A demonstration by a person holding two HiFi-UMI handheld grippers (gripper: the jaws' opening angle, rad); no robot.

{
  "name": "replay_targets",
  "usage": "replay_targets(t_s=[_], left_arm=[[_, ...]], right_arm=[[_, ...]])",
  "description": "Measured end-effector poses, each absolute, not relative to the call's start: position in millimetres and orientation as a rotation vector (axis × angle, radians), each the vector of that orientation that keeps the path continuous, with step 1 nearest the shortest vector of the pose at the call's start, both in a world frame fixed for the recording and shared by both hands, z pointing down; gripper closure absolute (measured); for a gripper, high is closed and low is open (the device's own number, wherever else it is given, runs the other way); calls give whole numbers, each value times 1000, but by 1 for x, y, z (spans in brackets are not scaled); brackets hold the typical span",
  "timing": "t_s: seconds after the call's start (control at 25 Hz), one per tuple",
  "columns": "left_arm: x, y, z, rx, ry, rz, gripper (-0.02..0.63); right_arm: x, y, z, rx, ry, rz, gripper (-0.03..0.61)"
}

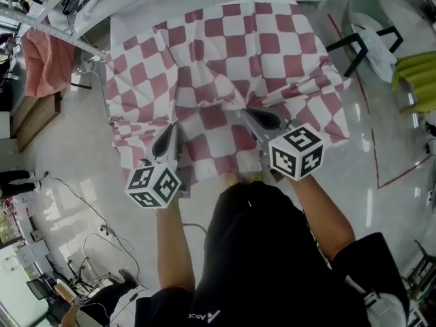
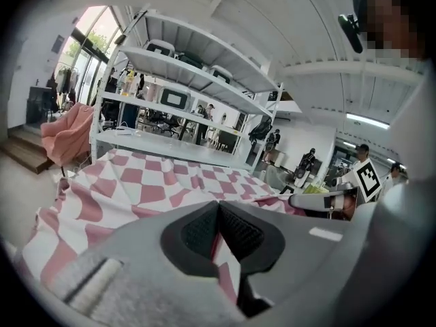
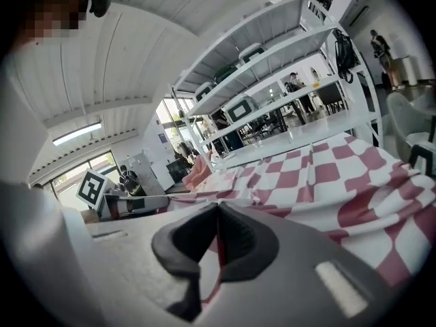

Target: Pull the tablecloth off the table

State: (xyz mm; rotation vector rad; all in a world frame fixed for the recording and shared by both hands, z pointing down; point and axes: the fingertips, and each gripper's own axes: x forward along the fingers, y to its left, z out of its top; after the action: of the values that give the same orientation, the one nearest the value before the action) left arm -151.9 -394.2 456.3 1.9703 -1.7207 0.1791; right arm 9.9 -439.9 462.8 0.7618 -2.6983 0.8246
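A pink cloth (image 1: pixel 46 61) hangs (draped, crumpled) just beside the white metal shelf rack (image 2: pixel 204 84). A pale green plastic chair (image 1: pixel 368 0) stands well apart from it.

A robotics lab or workshop is indicated. A tall white metal shelving rack (image 2: pixel 191 67) stacked with boxed equipment is seen across the upper half of the left gripper view. Loose cables (image 1: pixel 76 195) are strewn over the glossy floor (image 1: pixel 65 142) at the head view's lower left, and red tape lines (image 1: pixel 403 174) are marked at its right.
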Motion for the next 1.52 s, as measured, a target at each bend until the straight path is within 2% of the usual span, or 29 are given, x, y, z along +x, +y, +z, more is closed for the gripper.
replay_targets(t_s=[0.44, 0.96, 1.52], left_arm=[[-145, -349, 386, 2070, -1855, 5, 604], [-153, -260, 280, 2284, -1845, -246, 604], [-128, -77, 214, 2521, -1718, -432, 603]], right_arm=[[31, -416, 403, 745, -2878, 812, 575], [18, -321, 303, 809, -3055, 639, 575], [36, -124, 222, 957, -3160, 436, 575]])
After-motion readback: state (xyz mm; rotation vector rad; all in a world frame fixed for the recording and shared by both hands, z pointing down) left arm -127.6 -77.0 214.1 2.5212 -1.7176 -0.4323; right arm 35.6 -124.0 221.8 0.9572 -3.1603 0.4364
